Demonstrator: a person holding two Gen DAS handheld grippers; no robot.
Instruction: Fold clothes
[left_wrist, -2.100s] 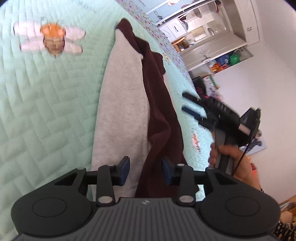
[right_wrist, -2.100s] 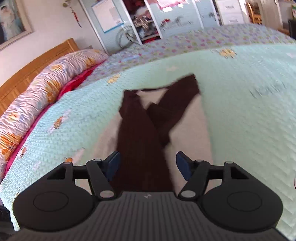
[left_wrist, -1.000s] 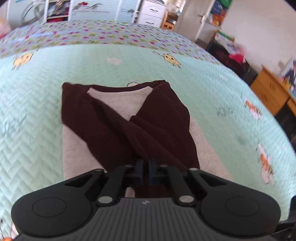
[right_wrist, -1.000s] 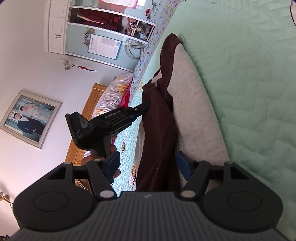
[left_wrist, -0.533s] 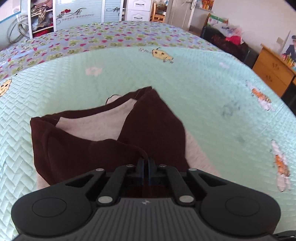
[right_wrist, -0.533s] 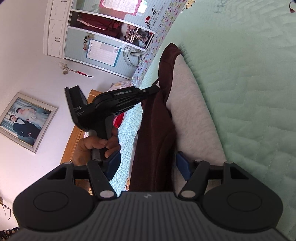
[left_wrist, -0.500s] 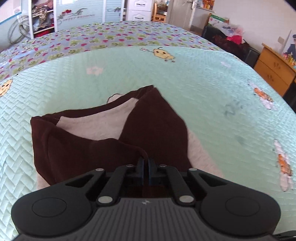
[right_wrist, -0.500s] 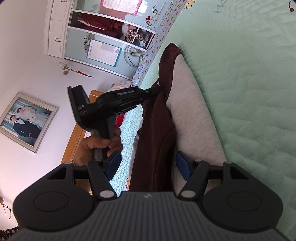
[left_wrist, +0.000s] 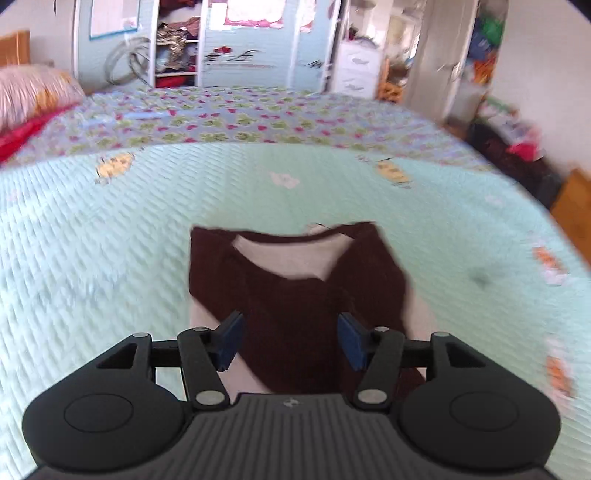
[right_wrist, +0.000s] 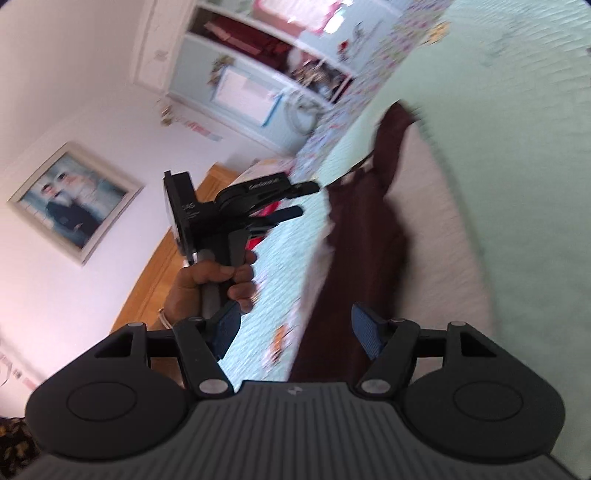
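2 sets of tongs show on my feeds, and neither grips anything. My left tongs are opening, the blue pads apart above the garment with no cloth pinched between them. My right tongs stand wide, rolled on their side, the dark fabric passing beneath them untouched. That brown-and-grey garment lies flat on the bed, on the mint quilted cover, both brown sleeves crossed over the grey body. From the right wrist I see the left hand holding its tongs up off the bed, beside the garment.
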